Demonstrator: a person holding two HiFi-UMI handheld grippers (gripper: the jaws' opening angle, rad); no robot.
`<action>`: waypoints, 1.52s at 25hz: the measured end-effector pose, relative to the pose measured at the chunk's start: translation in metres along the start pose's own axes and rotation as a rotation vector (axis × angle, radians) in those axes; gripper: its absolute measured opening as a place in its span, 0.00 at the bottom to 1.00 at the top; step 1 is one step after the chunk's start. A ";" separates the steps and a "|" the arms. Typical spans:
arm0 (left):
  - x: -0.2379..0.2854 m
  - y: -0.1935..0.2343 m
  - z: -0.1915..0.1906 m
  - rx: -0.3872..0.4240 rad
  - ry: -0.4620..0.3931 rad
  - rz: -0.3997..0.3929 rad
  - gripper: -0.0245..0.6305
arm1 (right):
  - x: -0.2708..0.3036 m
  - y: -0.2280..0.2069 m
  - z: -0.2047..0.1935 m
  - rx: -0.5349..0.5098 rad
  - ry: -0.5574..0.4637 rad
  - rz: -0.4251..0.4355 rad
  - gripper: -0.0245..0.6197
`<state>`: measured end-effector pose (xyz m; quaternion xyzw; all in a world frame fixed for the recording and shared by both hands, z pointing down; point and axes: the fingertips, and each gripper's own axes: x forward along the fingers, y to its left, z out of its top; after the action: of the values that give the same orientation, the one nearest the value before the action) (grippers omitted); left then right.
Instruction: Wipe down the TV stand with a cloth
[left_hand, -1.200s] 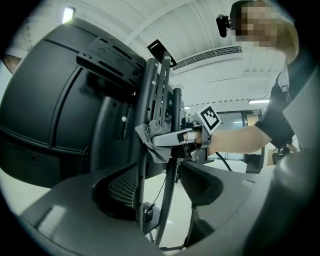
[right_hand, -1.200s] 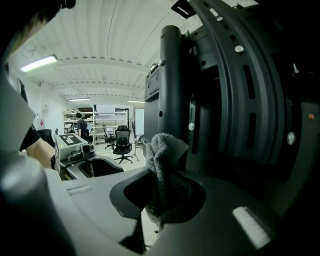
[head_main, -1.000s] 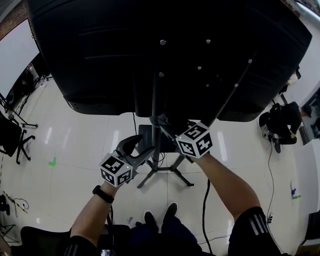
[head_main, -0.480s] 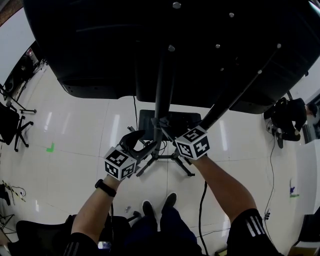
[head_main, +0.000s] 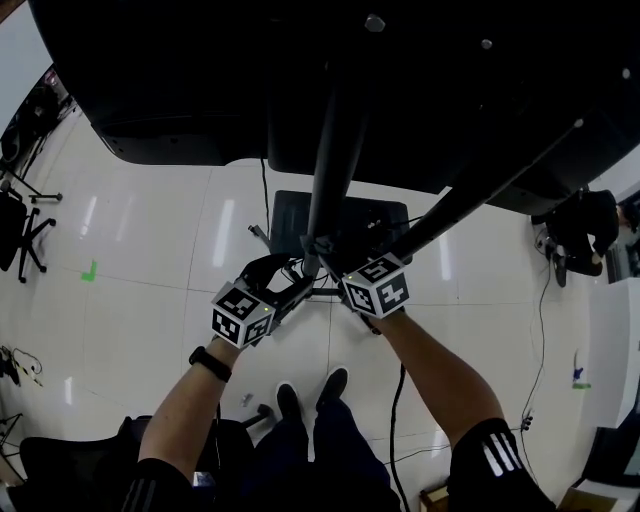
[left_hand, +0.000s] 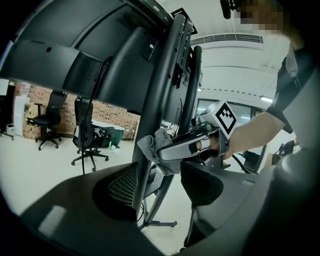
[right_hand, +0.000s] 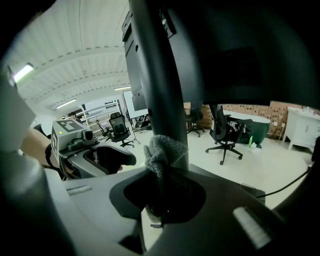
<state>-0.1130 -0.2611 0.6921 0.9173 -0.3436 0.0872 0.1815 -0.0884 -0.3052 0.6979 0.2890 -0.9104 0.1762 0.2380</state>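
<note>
Jaws of left gripper (left_hand: 161, 176) spread and empty at 7 o'clock of TV stand (head_main: 328, 170) pole in head view. Grey cloth (right_hand: 162, 150) bunched against pole. At pole's 5 o'clock, right gripper (right_hand: 162, 194) pinches cloth.

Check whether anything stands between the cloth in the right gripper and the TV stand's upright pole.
Nothing visible does. The right gripper is shut on the grey cloth, and the cloth lies directly against the dark pole, with no gap or other object showing between them.
</note>
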 end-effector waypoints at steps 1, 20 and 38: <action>0.003 0.003 -0.010 -0.010 0.010 0.002 0.48 | 0.005 -0.001 -0.007 0.007 0.003 0.001 0.09; 0.050 0.036 -0.156 -0.119 0.190 0.004 0.48 | 0.093 -0.033 -0.152 0.030 0.174 -0.035 0.09; 0.017 0.001 -0.151 -0.120 0.162 -0.005 0.48 | 0.065 -0.003 -0.168 0.083 0.100 -0.040 0.09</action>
<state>-0.1059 -0.2130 0.8357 0.8956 -0.3300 0.1398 0.2636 -0.0771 -0.2594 0.8721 0.3076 -0.8832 0.2235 0.2745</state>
